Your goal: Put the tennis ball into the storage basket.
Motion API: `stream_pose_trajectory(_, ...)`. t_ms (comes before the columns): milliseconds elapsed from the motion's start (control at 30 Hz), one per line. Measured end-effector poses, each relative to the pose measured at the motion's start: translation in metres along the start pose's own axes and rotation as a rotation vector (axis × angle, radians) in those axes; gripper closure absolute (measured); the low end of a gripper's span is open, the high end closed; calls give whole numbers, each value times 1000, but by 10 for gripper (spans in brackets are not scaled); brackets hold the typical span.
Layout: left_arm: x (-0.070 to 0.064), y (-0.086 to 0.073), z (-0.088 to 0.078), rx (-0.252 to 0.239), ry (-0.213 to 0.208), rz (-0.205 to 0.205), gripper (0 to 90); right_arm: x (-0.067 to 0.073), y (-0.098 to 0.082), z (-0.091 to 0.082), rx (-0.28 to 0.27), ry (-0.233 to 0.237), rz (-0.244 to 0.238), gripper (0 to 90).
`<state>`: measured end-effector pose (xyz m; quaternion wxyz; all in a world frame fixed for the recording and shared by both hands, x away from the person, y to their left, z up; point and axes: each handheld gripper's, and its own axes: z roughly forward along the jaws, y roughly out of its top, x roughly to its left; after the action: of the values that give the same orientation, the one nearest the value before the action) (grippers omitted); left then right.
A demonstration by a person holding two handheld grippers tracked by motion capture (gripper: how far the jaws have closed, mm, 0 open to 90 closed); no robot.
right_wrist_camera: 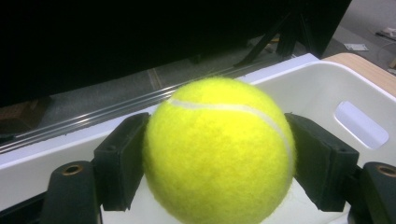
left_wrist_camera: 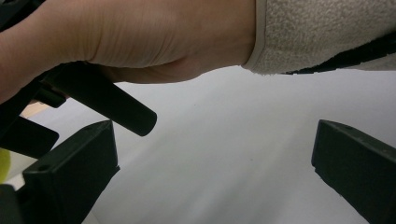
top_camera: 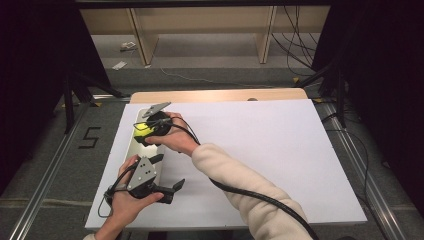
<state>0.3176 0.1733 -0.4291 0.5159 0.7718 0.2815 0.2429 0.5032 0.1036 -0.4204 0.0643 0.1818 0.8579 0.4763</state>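
The tennis ball (right_wrist_camera: 218, 151) sits pinched between the two black jaws of the right gripper (right_wrist_camera: 218, 158), one pad pressed to each flank. Being round, it has no long axis to speak of; what gives it a heading is its white seam, which in the right gripper view arcs across the upper face from the left shoulder down toward the right jaw. The ball is held just over the white bin (right_wrist_camera: 327, 88), inside its rim — whether it touches the bin floor cannot be told.

In the high view the ball (top_camera: 142, 130) is only a small yellow patch under the right hand (top_camera: 175, 137), at the left edge of the white table sheet (top_camera: 260, 150), with the bin (top_camera: 131, 150) a narrow pale strip below it. The seam and the bin's oval handle slot (right_wrist_camera: 362, 123) are plain from the right gripper view alone.

The left gripper (top_camera: 167, 189) rests nearer the person, held in the left hand (top_camera: 122, 202), its jaws spread wide with nothing between them — the left gripper view confirms the gap, bare white sheet lying between the two pads (left_wrist_camera: 70, 168). That view also looks up at the right wrist and the cream fleece sleeve (left_wrist_camera: 327, 35) passing overhead.
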Motion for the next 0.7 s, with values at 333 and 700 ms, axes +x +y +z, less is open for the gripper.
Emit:
stream_pose_trajectory(333, 0, 0, 0, 0, 1, -1, 0, 1, -1, 3, 13, 9, 0, 262)
stream_pose_trajectory(700, 0, 0, -1, -1, 4, -4, 0, -1, -2, 1, -22, 6, 7, 228)
